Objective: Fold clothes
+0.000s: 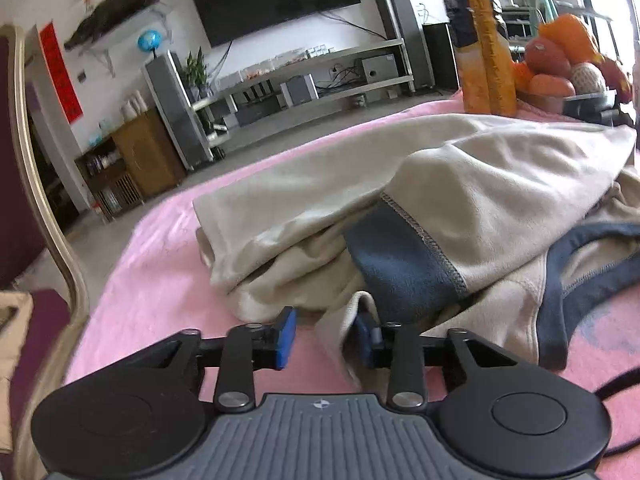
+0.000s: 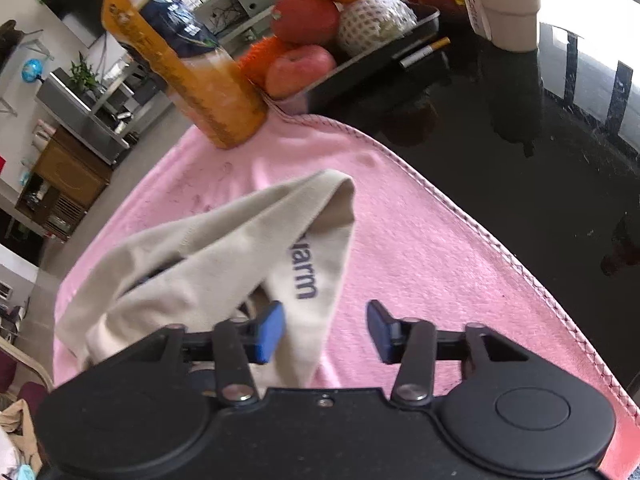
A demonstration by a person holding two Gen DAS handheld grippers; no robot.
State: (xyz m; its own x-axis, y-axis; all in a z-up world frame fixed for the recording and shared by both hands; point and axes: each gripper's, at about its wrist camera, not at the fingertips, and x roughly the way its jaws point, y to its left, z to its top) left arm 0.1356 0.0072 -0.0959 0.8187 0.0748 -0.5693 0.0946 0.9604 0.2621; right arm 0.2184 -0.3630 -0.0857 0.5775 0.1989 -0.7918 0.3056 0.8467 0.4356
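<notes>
Clearly garment (image 1: 460, 184): beige fleece top with navy trim, heaped and half-folded on the pink towel (image 1: 160, 280); one printed corner (image 2: 304, 264) lifted clear of the towel in the right wrist view.
Feel, judged: light, soft, limp; no stiffness to hold a crease, likely to sag and slide from a shallow pinch.
Cuff (image 1: 404, 264): navy band with grey stitching, thicker than the body cloth; probably the firmest place to pinch.
Hem fold (image 1: 356, 320): beige edge standing up between the left pads, just beside the cuff.
Left gripper (image 1: 326, 338): jaws narrowed but not clamped; right pad against the hem fold, left pad clear of it, so nothing grasped yet.
Right gripper (image 2: 326, 330): jaws apart; printed corner draped past the left pad, right pad over bare towel; no grasp.
Where to take hold, judged: at seams or trim, deep in the pads, both layers together.
Bottle (image 2: 180, 60): orange drink upright on the towel's far edge.
Fruit tray (image 2: 360, 64): behind the bottle, on the dark tabletop (image 2: 520, 200).
</notes>
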